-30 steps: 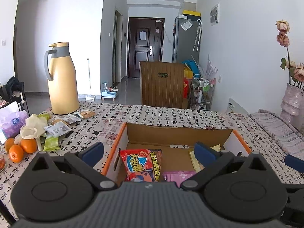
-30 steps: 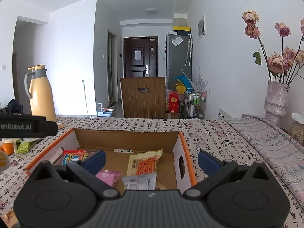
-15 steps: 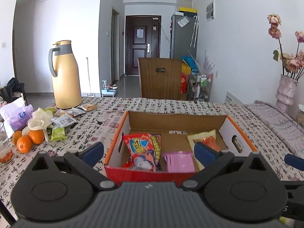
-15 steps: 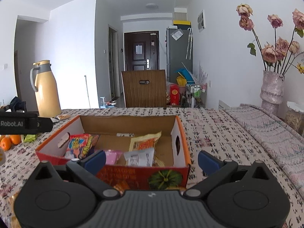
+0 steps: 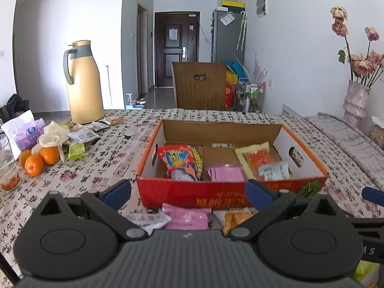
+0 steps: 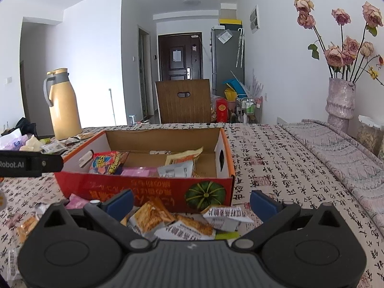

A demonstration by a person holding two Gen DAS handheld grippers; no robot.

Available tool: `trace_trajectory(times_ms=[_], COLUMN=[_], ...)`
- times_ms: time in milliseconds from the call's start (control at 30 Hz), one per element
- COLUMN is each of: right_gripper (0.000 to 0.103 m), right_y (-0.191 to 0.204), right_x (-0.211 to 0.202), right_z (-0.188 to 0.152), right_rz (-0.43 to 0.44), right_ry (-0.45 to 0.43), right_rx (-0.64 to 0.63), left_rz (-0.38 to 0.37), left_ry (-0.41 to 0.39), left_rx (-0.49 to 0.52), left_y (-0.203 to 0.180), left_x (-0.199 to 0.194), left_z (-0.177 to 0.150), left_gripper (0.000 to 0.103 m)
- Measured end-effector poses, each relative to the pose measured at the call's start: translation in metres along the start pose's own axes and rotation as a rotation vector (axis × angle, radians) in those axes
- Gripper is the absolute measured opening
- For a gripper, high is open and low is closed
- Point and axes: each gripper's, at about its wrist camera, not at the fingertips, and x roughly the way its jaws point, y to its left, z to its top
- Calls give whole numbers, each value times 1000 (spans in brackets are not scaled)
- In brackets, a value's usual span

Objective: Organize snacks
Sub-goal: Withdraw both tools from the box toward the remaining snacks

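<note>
snack box partly filled, a loose pile left to go

the cardboard box (image 5: 230,192) sits on the table (image 5: 108,165) and already holds several snacks: a red chip bag (image 5: 182,160) at its left end, a pink packet (image 5: 224,172) in the middle, and an orange-and-yellow packet (image 5: 258,157) with a small grey sachet (image 5: 274,170) on it at the right.

the work looks roughly half done. loose packets (image 6: 172,223) lie on the table just in front of the box, a pink packet (image 5: 187,218) among them, and more wrappers (image 5: 81,134) sit well apart by the oranges (image 5: 39,159) and the yellow thermos (image 5: 82,82).

the left gripper (image 5: 188,193) and the right gripper (image 6: 192,202) both hover over the near pile, fingers spread wide, holding nothing.
</note>
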Motion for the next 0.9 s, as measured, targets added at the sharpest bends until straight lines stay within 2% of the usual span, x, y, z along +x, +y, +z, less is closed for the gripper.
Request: trace_trajectory(times_ms=[600, 900], right_gripper=[103, 103], right_y=[-16, -18], right_x=[-23, -31], right_z=[-33, -54], right_rz=[3, -10], right_ry=[-7, 50], right_rx=[30, 9], left_rz=[-8, -7], left_ry=[39, 63], left_rx=[12, 2], left_y=[13, 25], left_x=[-7, -18], left_z=[-39, -67], left_gripper=[103, 103])
